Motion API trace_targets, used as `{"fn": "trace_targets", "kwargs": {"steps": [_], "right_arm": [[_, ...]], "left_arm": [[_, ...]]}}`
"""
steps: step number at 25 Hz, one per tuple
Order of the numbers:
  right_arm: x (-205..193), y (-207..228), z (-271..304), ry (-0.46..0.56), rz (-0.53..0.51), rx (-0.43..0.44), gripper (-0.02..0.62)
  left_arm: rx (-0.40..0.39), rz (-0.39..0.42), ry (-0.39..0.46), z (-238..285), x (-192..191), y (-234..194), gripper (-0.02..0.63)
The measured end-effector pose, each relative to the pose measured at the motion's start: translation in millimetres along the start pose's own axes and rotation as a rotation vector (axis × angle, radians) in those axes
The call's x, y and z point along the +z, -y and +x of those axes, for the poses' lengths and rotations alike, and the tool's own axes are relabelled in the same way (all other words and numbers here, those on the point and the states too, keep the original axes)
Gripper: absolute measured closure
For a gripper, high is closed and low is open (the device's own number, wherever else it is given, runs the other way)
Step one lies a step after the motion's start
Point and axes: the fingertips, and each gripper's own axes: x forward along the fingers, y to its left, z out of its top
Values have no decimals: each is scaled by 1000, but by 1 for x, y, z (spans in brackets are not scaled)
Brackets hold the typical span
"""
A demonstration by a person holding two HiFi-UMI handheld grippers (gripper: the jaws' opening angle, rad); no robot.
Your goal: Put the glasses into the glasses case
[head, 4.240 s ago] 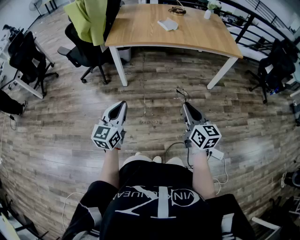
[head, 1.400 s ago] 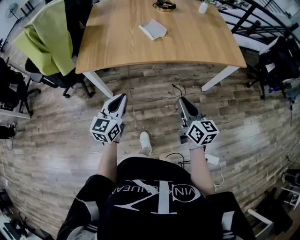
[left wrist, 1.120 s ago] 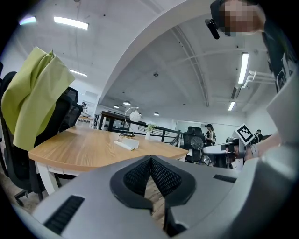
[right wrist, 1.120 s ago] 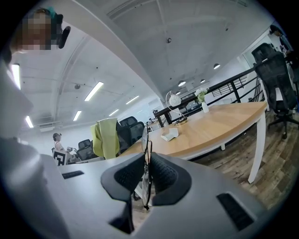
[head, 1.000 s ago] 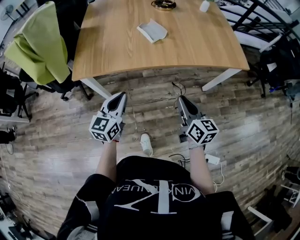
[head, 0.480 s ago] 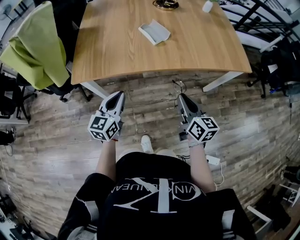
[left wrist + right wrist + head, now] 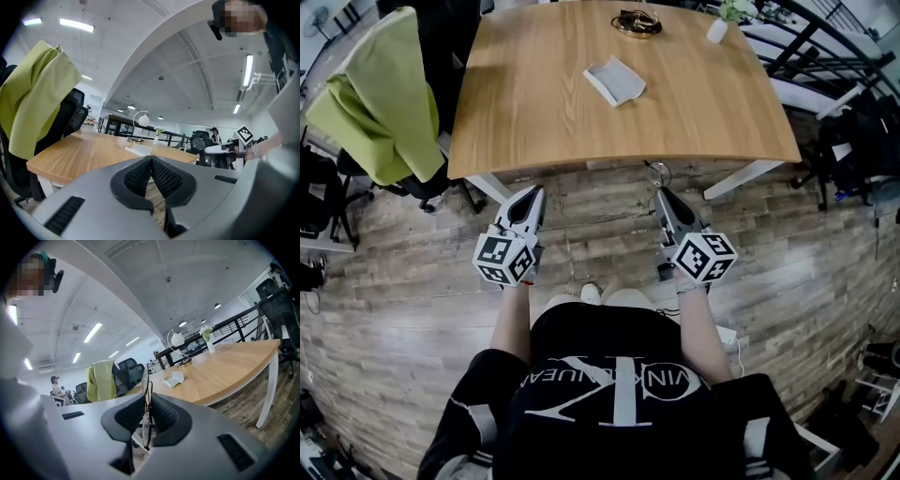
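Note:
A pale open glasses case (image 7: 615, 81) lies on the far half of the wooden table (image 7: 534, 112); it also shows small in the left gripper view as the case (image 7: 138, 150) and in the right gripper view as the case (image 7: 173, 378). My right gripper (image 7: 661, 194) hangs over the floor just short of the table's near edge, shut on thin-framed glasses (image 7: 146, 376) that stand upright between the pads and poke out as a wire loop (image 7: 655, 170). My left gripper (image 7: 534, 193) is level with it, also short of the table. Its jaws (image 7: 151, 161) are shut with nothing between them.
An office chair draped with a green jacket (image 7: 370, 103) stands at the table's left corner. A lamp base (image 7: 637, 21) and a small white vase (image 7: 717, 28) sit at the table's far edge. Black railings and a dark chair (image 7: 853, 141) are to the right. Cables lie on the plank floor.
The person has walked up to the table, so its near edge now lies just ahead of both grippers. The grippers keep their pose, the right one still holding the glasses.

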Motion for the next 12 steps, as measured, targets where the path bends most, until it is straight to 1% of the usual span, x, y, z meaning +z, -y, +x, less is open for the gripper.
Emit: {"fn": "trace_targets", "kwargs": {"steps": [12], "right_arm": [[-2,6,7,-10,17,-9,545]], "left_arm": [[-9,-3,-13,9,-4,-2,589]]}}
